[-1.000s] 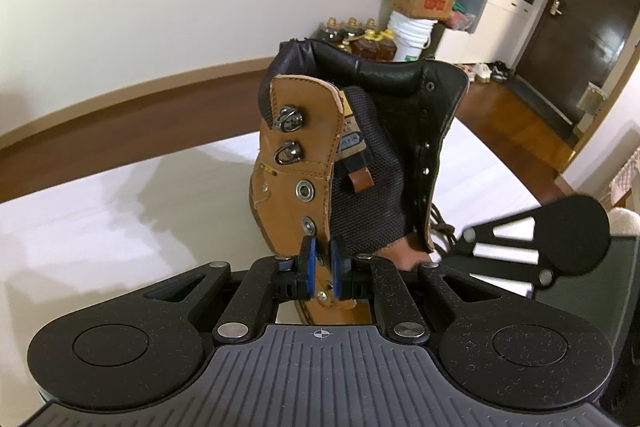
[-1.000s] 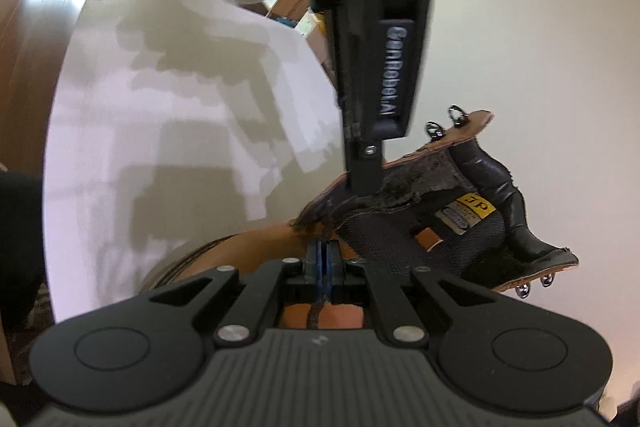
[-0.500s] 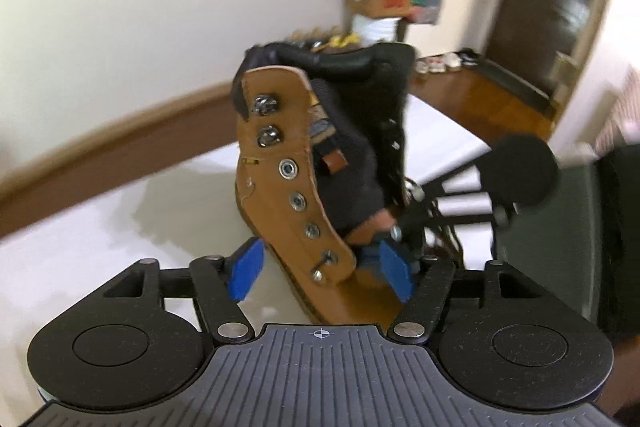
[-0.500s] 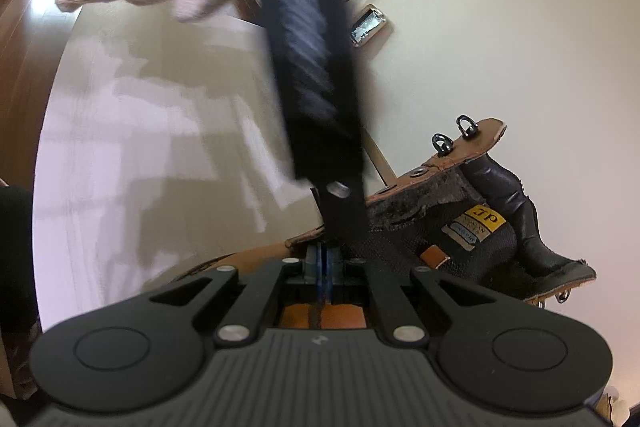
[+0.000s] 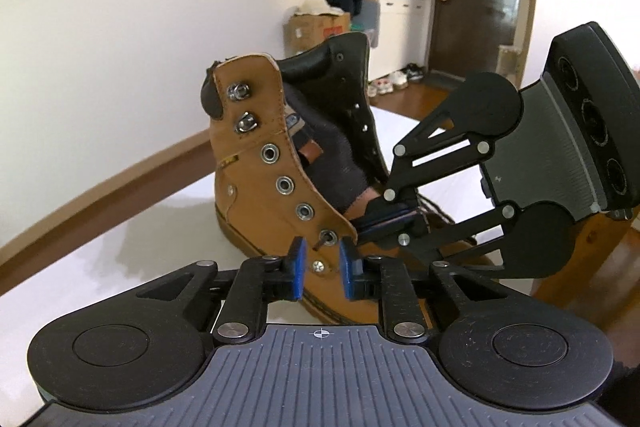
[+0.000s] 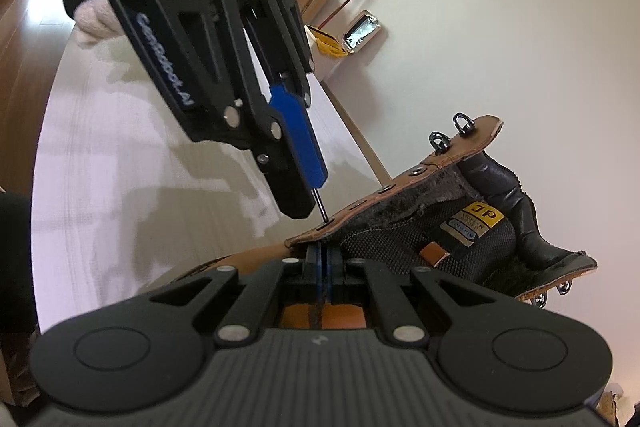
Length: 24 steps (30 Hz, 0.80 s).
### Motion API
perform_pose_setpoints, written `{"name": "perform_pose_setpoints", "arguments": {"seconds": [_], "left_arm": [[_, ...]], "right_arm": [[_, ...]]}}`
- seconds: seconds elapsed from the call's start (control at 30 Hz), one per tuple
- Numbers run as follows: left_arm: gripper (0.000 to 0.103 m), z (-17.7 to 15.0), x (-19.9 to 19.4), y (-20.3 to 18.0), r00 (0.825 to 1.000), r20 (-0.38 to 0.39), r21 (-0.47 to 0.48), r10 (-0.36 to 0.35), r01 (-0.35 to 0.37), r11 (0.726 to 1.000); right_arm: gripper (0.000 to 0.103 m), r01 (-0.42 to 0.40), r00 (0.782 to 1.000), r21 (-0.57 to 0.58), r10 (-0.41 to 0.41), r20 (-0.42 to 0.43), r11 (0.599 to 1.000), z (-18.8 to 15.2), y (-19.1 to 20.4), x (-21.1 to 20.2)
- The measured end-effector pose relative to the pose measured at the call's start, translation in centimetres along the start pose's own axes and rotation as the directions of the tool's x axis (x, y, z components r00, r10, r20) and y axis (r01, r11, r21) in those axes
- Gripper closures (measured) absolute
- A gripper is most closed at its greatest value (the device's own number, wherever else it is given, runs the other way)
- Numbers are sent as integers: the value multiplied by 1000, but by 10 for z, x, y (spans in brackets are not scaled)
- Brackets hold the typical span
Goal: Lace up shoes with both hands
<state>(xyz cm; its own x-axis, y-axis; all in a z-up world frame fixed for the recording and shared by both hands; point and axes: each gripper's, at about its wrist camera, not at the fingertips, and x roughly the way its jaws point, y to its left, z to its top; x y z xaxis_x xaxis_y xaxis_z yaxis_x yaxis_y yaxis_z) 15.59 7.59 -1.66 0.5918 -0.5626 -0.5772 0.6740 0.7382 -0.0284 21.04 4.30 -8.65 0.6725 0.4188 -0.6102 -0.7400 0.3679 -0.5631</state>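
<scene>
Starting on the left of your left wrist view, it's just bare white table. The tan boot stands upright on it near the far edge, with its heel toward that edge and its toe toward you.

Your left gripper sits low against the near flap of the boot, with the blue pads either side of the bottom eyelet. The dark lace tip pokes out of that eyelet and points into the gap. The jaws have just been closing, but there's daylight between the pads on both sides of the tip. So the tip is between them and they're not pinching it. From the right wrist camera, the tip runs straight up from the eyelet to the end of the pad. Above that eyelet the flap has four more empty eyelets and two metal hooks at the top. The tongue is folded back, so the boot gapes open.

Further right, your right gripper comes in from the side over the toe end, just beside the open throat. Its jaws are pressed together, pinching a dark strand of lace that runs down over the tan toe. Your gloved hand is on the left gripper's handle at the top left of the right wrist view.
</scene>
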Motion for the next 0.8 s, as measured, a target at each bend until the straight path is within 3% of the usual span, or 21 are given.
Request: {"name": "perform_pose_setpoints", "arguments": {"seconds": [0.27, 0.4, 0.53, 0.8], "left_arm": [[101, 0, 7, 10, 998, 2, -40, -68, 68, 997], [101, -1, -2, 13, 999, 24, -63, -34, 36, 997], [101, -7, -25, 23, 998, 36, -81, 49, -45, 996], [101, -26, -88, 59, 970, 4, -126, 245, -242, 962]], "right_arm": [[99, -6, 1000, 7, 6, 10, 1000, -3, -1, 2], [97, -1, 1000, 70, -1, 26, 998, -7, -7, -3], [86, 4, 998, 169, -14, 54, 986, -15, -14, -18], [85, 42, 995, 307, -69, 77, 951, -32, -24, -51]]}}
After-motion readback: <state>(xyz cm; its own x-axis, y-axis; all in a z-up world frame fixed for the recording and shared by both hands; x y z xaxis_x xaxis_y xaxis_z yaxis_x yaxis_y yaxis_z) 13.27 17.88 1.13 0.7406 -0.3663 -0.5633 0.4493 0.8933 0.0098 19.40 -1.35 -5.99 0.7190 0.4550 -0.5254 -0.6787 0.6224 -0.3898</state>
